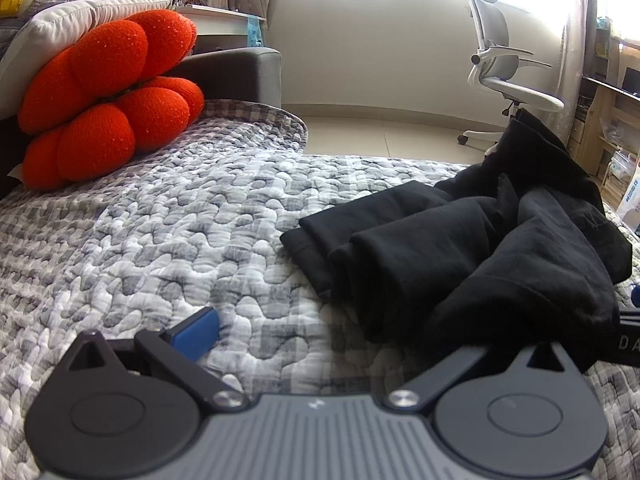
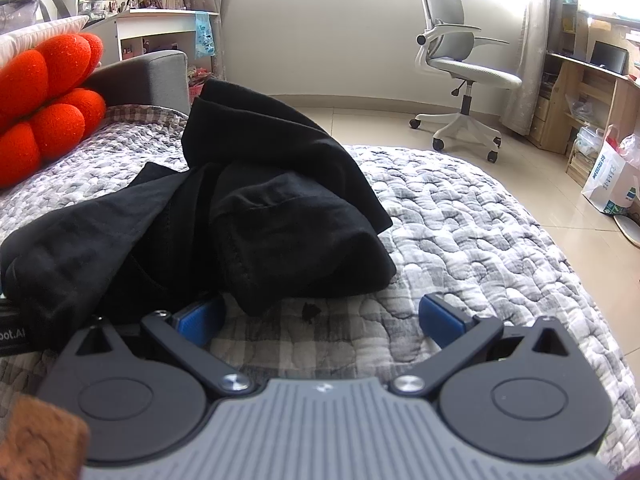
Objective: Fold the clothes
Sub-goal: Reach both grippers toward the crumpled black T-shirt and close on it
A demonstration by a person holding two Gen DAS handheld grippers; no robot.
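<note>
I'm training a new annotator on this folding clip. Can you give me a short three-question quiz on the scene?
1. True or false: the black garment lies neatly folded on the quilt.
2. The red cushion sits: A) on the floor, B) at the quilt's edge against the sofa back, C) on the chair.
3. Fill in: both the left gripper and the right gripper are ____, holding nothing.

Key: 1 false, it is crumpled in a heap; 2 B; 3 open.
</note>
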